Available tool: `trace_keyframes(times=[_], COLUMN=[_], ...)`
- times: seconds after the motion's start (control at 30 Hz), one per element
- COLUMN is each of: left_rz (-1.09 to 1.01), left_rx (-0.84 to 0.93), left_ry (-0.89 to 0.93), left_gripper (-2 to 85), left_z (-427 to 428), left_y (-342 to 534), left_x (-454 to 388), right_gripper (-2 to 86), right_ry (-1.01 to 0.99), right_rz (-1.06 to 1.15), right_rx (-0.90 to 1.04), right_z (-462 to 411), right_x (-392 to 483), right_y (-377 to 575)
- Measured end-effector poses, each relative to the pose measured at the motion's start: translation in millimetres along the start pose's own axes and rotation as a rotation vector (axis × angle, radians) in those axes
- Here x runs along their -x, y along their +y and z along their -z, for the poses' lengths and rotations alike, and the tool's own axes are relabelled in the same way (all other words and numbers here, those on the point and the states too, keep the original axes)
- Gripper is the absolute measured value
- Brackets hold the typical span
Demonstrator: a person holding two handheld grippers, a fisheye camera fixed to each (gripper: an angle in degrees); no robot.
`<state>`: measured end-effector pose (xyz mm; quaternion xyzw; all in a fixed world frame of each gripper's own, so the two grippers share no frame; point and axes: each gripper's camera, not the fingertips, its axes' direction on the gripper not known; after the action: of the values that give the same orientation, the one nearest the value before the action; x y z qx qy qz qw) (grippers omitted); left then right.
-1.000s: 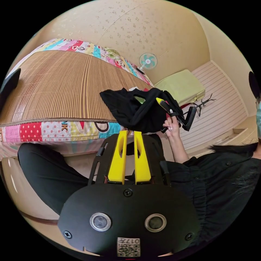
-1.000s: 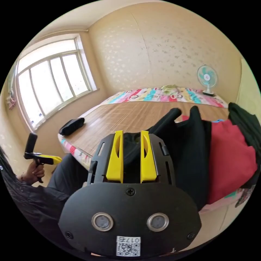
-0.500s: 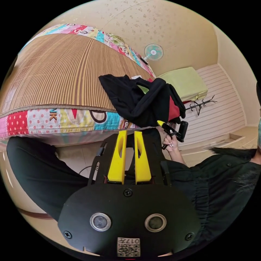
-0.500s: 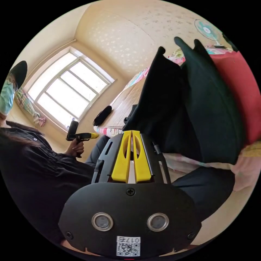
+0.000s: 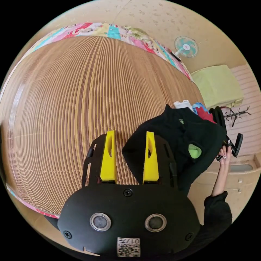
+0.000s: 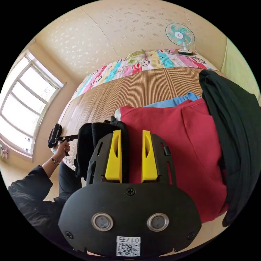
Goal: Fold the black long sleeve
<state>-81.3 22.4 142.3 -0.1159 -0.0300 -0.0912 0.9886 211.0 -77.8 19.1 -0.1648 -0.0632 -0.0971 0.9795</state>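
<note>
A black long sleeve [image 5: 187,141] lies bunched at the edge of the bed, on a pile of clothes. In the left gripper view my left gripper [image 5: 130,133] is open above the mat, and a corner of the black cloth reaches under its right-hand jaw. My right gripper [image 5: 233,141] shows beyond the heap, held by a hand [image 5: 224,159]. In the right gripper view my right gripper [image 6: 131,131] is open over a red garment [image 6: 176,141]. Black cloth [image 6: 89,136] sits bunched by its left-hand jaw. My left gripper [image 6: 55,136] shows further off.
A striped bamboo mat [image 5: 76,95] covers the bed, with a patchwork sheet [image 6: 141,64] at its far edge. More black cloth [image 6: 233,122] drapes beside the red garment, with blue fabric [image 6: 174,102] behind. A fan [image 6: 179,34], a window [image 6: 21,108] and a coat rack [image 5: 236,114] stand around.
Both grippers were shut half a second ago and are open now. Both views have swung over the bed. The black garment, held up earlier, now rests on the pile.
</note>
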Motion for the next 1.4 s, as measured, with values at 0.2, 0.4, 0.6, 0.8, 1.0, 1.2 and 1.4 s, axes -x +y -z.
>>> trace_keyframes(times=[0.2,0.4,0.6,0.8,1.0,1.2,1.4], left_rz=[-0.255,-0.115,-0.207,-0.395,-0.447,-0.469,-0.443], left_rx=[0.282,-0.218,-0.331,-0.231,-0.214,-0.293,-0.259], left_ry=[0.241,0.911,0.694,0.703,0.939,0.978,0.967], left_gripper=[-0.8,-0.9,0.5,12.6,13.2,13.4,16.1], left_z=[-7.1,132.8,239.4,238.8,263.5,319.6,337.4], left_y=[49.1,114.5,149.0,162.2,166.4,181.4,197.8], left_x=[-22.9,69.8,92.7,31.0,14.7,24.0,27.3], right_gripper=[3.3,2.4,2.0,1.9,1.8,1.7,1.7], right_ry=[-0.214,-0.382,-0.608,-0.983,-1.36,-1.544,-1.837], right_rz=[0.027,0.215,0.595,0.813,0.814,0.865,0.931], right_rx=[-0.228,-0.467,-0.655,-0.724,-0.684,-0.595,-0.602], right_z=[39.9,139.8,240.4,299.9,320.7,323.0,322.9], right_x=[25.2,82.6,131.4,161.7,177.9,186.3,206.8], right_y=[73.8,137.4,181.1,188.3,171.3,137.3,147.8])
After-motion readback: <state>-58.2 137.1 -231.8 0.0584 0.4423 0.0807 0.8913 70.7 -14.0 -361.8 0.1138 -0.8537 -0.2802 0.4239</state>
